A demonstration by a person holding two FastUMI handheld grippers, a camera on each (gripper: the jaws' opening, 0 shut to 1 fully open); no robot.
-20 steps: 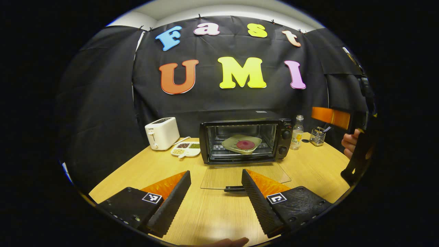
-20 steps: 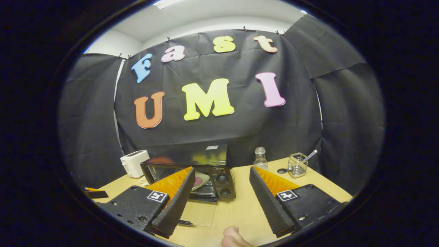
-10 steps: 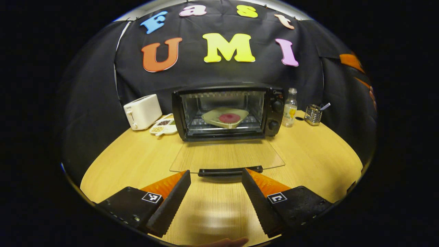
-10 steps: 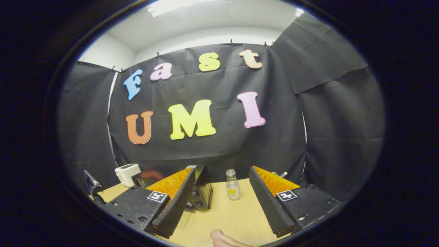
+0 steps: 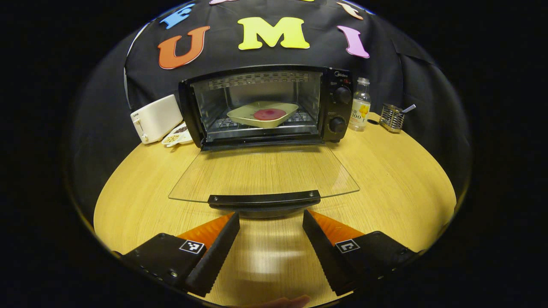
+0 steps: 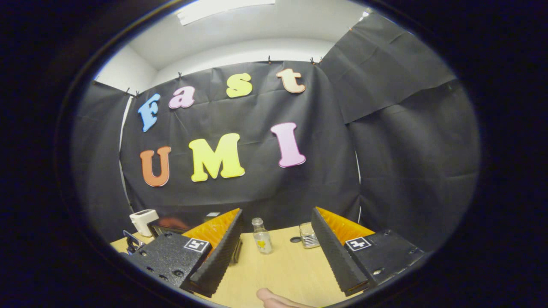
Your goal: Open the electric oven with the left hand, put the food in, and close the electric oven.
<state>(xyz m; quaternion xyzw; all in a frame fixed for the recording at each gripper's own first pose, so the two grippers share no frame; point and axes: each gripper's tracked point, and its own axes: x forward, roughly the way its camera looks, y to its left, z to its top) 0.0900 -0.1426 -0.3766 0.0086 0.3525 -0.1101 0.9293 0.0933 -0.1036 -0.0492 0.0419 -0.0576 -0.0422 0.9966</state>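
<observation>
The black electric oven [image 5: 265,105] stands open at the back of the wooden table. Its glass door [image 5: 263,173] lies flat toward me, with the black handle [image 5: 264,199] at the front edge. On the rack inside sits a pale tray [image 5: 262,115] with a round pink piece of food [image 5: 269,114]. My left gripper [image 5: 270,220] is open, just in front of the handle and slightly below it, touching nothing. My right gripper [image 6: 276,216] is open and empty, held high and aimed at the booth wall; part of the oven [image 6: 167,224] shows behind its left finger.
A white toaster [image 5: 155,118] and a divided dish of grains [image 5: 176,136] stand left of the oven. A small glass bottle [image 5: 359,105] and a wire holder [image 5: 392,117] stand right of it. The bottle [image 6: 260,236] and holder [image 6: 308,235] also appear in the right gripper view.
My left gripper has moved forward and down toward the door handle, so the oven looks larger. My right gripper has lifted and swung right, away from the oven.
</observation>
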